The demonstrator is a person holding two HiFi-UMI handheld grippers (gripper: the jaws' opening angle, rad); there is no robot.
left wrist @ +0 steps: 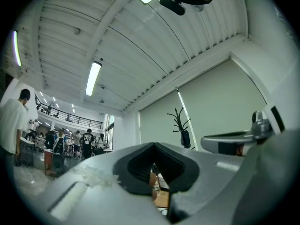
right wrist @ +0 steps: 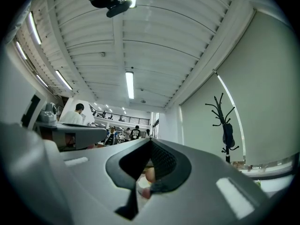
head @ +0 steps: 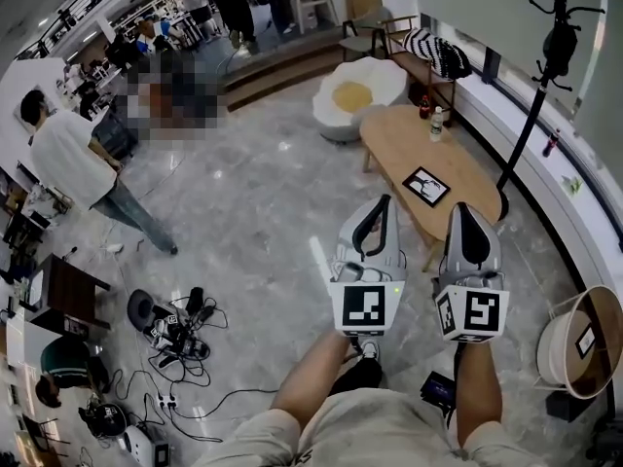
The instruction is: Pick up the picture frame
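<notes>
wooden table (head: 389,144) bearing picture frame (head: 426,186) and bottles (head: 436,125), round basket (head: 557,350) nearby

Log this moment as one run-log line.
phase: pre-grasp | left claw: shut, empty | right claw: shut, empty | picture frame: lying on wooden table, untouched

From above the person, the head view looks steeply down on the left hand-held gripper (head: 384,202), right hand-held gripper (head: 459,208) and counter (head: 394,139). Both gripper views ride close behind their jaws, tilted upward, sharing the far coat stand (left wrist: 180,125).
</notes>
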